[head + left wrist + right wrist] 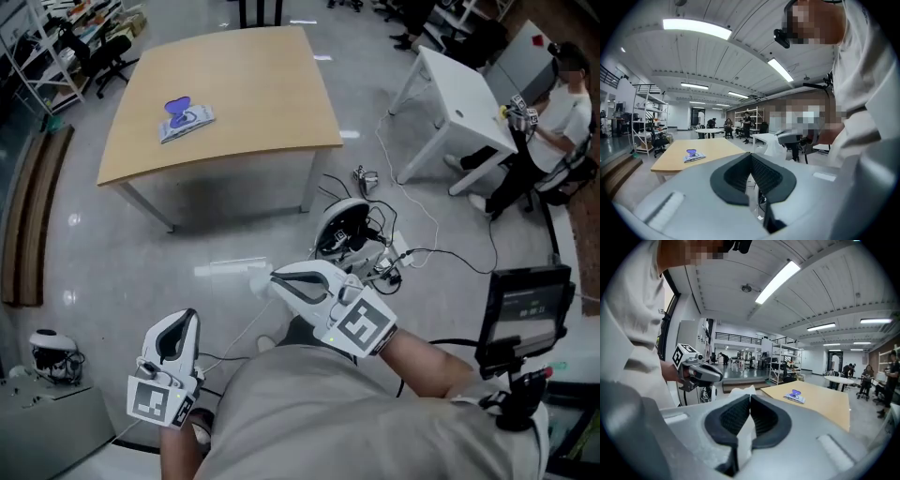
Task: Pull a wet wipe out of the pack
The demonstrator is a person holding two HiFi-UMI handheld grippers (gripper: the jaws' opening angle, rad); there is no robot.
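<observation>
The wet wipe pack, pale with a purple lid, lies on the wooden table, far from both grippers; it also shows as the pack and the pack. My right gripper is held near my body, shut on a white wet wipe that sticks out past its tips. In the right gripper view the wipe hangs between the jaws of the right gripper. My left gripper is low at the left, and the left gripper is shut on nothing.
A white table stands at the right with a seated person beside it. Cables and a round device lie on the floor ahead. A screen on a stand is at my right, a wooden bench at the left.
</observation>
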